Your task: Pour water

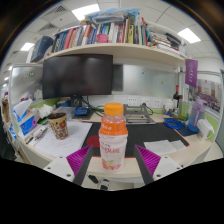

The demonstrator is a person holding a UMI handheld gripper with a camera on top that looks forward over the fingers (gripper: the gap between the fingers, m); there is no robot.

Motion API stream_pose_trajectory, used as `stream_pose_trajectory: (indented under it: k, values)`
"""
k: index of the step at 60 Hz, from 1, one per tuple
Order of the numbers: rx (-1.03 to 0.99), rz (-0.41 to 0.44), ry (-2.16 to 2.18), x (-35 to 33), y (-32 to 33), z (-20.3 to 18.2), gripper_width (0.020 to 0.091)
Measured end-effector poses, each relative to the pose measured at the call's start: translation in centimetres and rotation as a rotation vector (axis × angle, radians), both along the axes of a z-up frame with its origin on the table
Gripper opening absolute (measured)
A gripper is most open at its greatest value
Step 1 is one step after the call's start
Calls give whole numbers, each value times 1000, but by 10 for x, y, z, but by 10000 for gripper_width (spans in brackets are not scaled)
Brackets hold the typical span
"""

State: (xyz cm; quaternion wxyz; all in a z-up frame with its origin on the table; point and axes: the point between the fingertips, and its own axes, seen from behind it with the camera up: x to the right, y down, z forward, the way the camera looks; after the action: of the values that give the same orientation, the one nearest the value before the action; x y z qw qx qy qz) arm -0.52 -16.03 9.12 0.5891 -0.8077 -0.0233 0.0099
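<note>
Tongs [112,160] open around an upright bottle [113,138], orange cap uppermost.

just one wide-angle cam on the gripper [112,160], low and level over the white surface [60,140], close up

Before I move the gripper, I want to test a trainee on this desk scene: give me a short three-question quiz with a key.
1. True or false: the bottle has an orange cap.
2. Where does the bottle stand relative to the gripper? A) between the jaws, with a gap at each side B) lying on the shelf C) behind the monitor
3. Fill in: left of the bottle, on the desk, stands a patterned ____.

Key: 1 true. 2 A; the jaws are open and the bottle rests upright on the desk. 3 cup.
</note>
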Motion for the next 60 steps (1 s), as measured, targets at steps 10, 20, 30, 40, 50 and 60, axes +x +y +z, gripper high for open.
stream_pose_trajectory:
  k: [10,20,30,40,50,60]
  values:
    - [64,-11,-5,5,37,-12,838]
    - [112,4,20,-1,59,-15,593]
    - [147,-3,-10,-5,63,-13,500]
    - [144,11,-39,-4,64,-13,358]
    - [83,33,-167,1,68,-5,357]
    - [32,114,-468,5,99,28,356]
